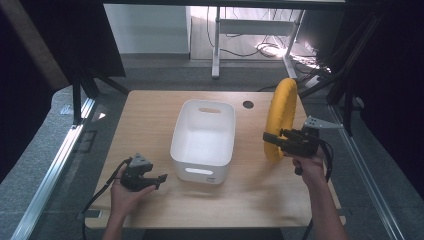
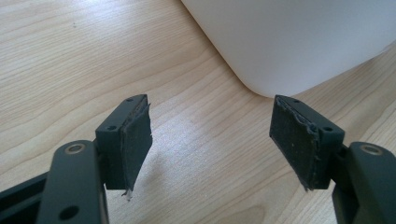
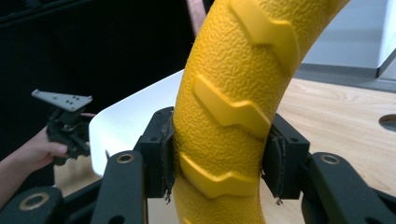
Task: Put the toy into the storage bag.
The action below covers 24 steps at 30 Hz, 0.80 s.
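A yellow ring (image 1: 280, 116) with a ridged tread stands upright, raised over the right side of the wooden table (image 1: 150, 110). My right gripper (image 1: 271, 138) is shut on the ring's lower part, and in the right gripper view both pads press the yellow ring (image 3: 224, 116) from either side. A white bin (image 1: 204, 140) sits in the middle of the table with nothing in it. My left gripper (image 1: 161, 180) rests near the table's front left, open, with bare wood between its pads (image 2: 137, 140), just short of the bin's corner (image 2: 289, 42).
A round cable hole (image 1: 248, 104) lies in the table behind the bin. Black frame posts (image 1: 77, 95) stand at both sides of the table. A white desk leg (image 1: 216, 45) and cables lie on the floor beyond the far edge.
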Motion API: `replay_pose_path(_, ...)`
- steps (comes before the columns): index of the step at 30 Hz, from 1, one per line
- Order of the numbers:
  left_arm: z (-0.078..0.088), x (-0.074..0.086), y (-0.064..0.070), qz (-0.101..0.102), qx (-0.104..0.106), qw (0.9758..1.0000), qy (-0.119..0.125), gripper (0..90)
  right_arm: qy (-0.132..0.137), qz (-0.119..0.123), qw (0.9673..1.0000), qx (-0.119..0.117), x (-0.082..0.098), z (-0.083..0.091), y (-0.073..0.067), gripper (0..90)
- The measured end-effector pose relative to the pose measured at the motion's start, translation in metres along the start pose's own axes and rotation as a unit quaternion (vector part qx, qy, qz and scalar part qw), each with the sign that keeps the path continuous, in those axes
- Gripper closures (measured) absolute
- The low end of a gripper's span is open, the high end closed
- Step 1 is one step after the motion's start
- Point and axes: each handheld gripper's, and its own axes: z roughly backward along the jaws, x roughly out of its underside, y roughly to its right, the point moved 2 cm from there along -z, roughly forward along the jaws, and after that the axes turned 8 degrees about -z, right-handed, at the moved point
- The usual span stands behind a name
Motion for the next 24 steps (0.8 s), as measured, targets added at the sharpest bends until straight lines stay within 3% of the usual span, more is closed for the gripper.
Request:
replay_pose_path(9, 0.001, 0.000, -0.001, 0.003, -0.005, 1.0000, -0.001, 29.8, 0.042, 0.011, 0.9990, 0.016, -0.002, -0.006, -0.007, 51.1)
replay_pose_path(14, 0.005, 0.000, -0.003, 0.008, -0.016, 0.9998, 0.001, 29.6, 0.062, 0.037, 0.9970, 0.028, -0.004, -0.013, -0.019, 50.9)
replay_pose_path(24, 0.013, -0.002, -0.006, 0.023, -0.011, 0.9996, 0.014, 28.7, 0.090, 0.062, 0.9938, 0.019, -0.010, -0.016, -0.038, 50.8)
